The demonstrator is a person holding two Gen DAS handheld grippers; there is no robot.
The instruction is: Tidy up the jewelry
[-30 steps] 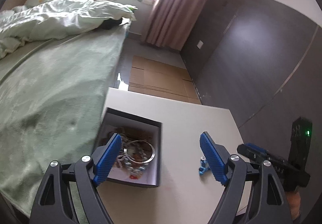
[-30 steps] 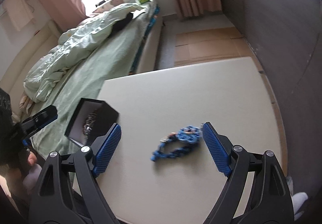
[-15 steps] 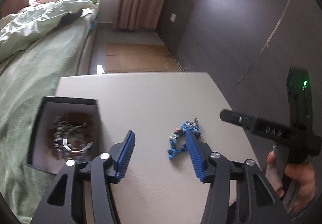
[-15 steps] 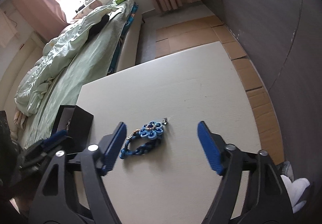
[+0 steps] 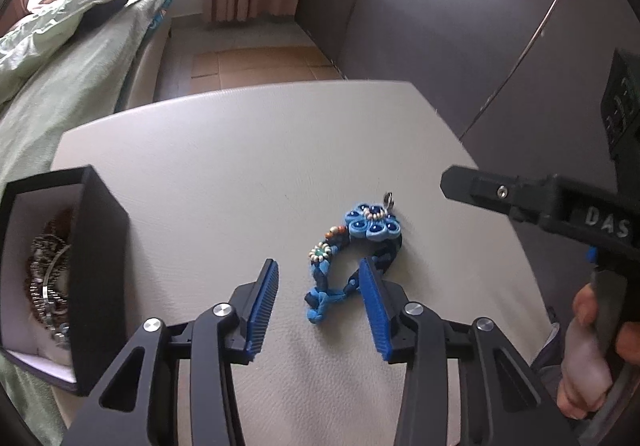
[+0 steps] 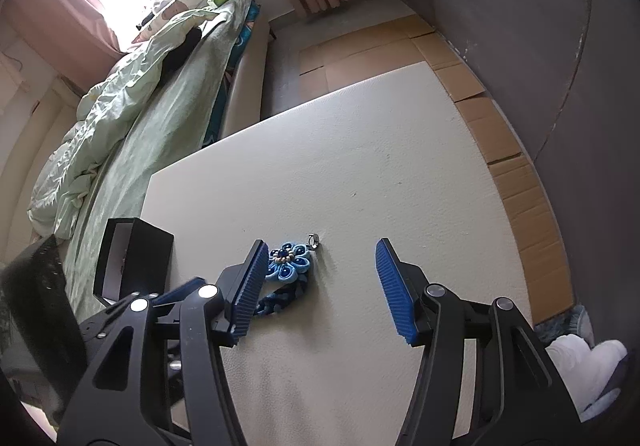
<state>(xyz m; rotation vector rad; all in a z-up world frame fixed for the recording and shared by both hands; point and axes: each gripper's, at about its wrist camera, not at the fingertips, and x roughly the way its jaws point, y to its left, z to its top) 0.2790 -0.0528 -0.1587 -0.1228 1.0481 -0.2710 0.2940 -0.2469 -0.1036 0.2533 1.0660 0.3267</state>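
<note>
sitting off to the left of the left gripper (image 5: 319,304), an open black jewelry box (image 5: 100,246) rests on the pale table (image 5: 248,149), its white lining holding a tangle of metal chains and a silver bangle (image 5: 50,278). the left gripper's blue-padded jaws stand spread, a clear gap between them, low over the table. just ahead of them and slightly right lies the blue braided bracelet (image 5: 352,254) with its blue flower charm and small beads; the looped tail end sits between the fingertips, and the right blue pad (image 5: 372,306) covers part of the braid, though whether it touches cannot be told. a small metal ring sits at the flower's far end. further right, the right gripper (image 6: 320,288) comes in from the side, held in a bare hand (image 5: 592,346). from its own view its jaws are spread wide, and the flower charm (image 6: 289,262) lies just beside its left pad, the braid running behind that finger. beyond the table on the left is a bed (image 6: 132,133) with green bedding.
</note>
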